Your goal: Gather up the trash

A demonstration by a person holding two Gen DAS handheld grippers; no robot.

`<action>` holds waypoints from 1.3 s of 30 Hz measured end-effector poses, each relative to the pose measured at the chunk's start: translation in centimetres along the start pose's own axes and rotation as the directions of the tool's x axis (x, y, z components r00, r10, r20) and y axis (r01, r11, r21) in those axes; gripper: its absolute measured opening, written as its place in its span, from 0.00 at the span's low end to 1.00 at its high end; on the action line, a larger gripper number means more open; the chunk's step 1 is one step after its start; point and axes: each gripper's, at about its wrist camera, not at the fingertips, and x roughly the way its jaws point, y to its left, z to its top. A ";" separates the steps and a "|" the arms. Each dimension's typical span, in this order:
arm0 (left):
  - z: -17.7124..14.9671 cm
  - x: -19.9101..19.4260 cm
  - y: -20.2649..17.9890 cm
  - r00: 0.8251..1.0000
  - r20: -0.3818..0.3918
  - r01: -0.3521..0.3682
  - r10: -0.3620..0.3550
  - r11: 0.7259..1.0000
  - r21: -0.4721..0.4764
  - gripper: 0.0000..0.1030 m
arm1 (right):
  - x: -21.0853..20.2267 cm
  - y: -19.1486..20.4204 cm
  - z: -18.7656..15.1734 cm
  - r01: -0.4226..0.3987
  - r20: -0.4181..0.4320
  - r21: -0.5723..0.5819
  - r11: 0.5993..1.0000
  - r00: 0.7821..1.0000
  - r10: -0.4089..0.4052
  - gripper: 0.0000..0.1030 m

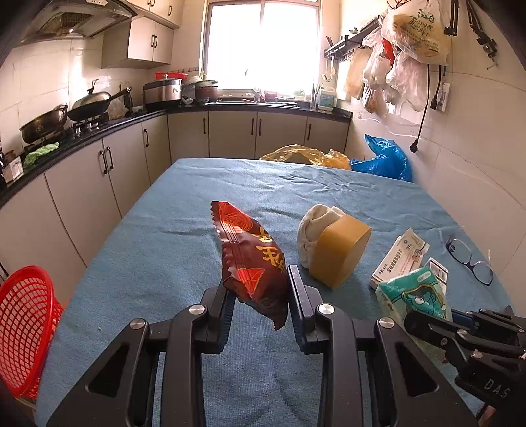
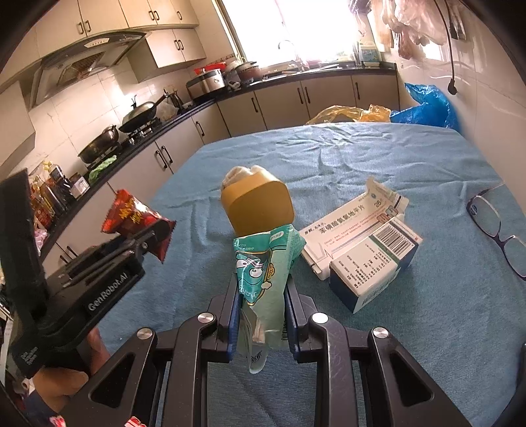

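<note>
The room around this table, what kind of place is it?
A home kitchen, most likely: a wok on a stove under a range hood, cabinets beneath a dark counter, and a sink tap by the window.

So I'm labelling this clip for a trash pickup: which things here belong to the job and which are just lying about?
Job:
- red snack wrapper, held in left gripper
- green packet, held in right gripper
- red basket
- likely the opened medicine boxes

Lying about:
- glasses
- tape roll
- cookware on the counter
</note>
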 end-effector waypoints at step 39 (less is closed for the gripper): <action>-3.8 -11.4 6.6 0.994 0.019 -0.101 0.104 0.989 -0.107 0.28 | -0.2 7.6 -2.1 -0.202 -0.061 -0.128 0.971 0.979 0.196 0.25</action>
